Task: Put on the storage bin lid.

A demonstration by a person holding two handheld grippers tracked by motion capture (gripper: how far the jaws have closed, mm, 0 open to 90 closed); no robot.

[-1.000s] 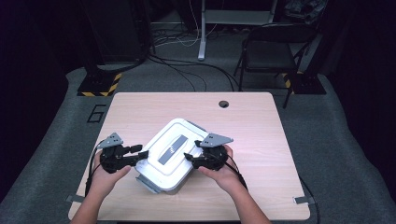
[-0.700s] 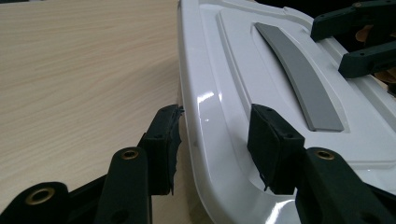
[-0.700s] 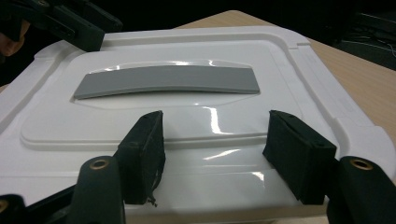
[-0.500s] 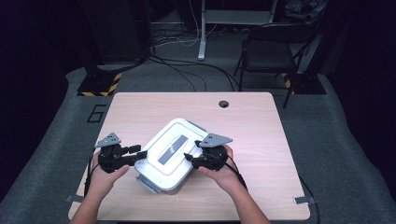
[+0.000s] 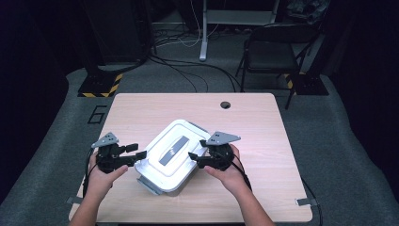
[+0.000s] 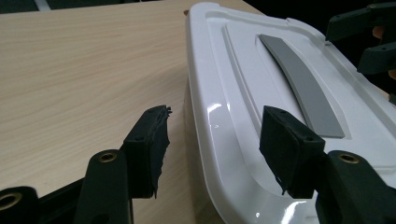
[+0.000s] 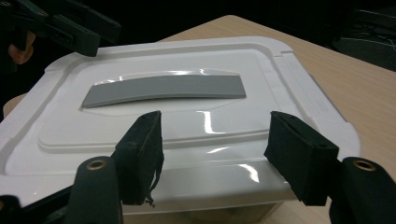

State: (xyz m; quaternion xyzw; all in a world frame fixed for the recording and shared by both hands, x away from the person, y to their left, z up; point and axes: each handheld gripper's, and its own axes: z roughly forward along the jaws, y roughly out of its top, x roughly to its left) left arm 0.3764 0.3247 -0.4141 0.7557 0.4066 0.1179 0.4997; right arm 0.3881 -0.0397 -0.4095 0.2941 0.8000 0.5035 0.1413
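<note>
White lidded box (image 5: pixel 170 154): mid-table (image 5: pixel 263 127), lid on | left gripper (image 5: pixel 134 153): at box's left edge, jaws just opening, straddling lid rim, no grip | right gripper (image 5: pixel 197 155): at right edge, jaws wide, nothing clamped

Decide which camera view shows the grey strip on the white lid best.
The right gripper view: the grey strip lies broadside, whole and close. The left gripper view shows it foreshortened, running away; the high view shows it whole but small.
</note>
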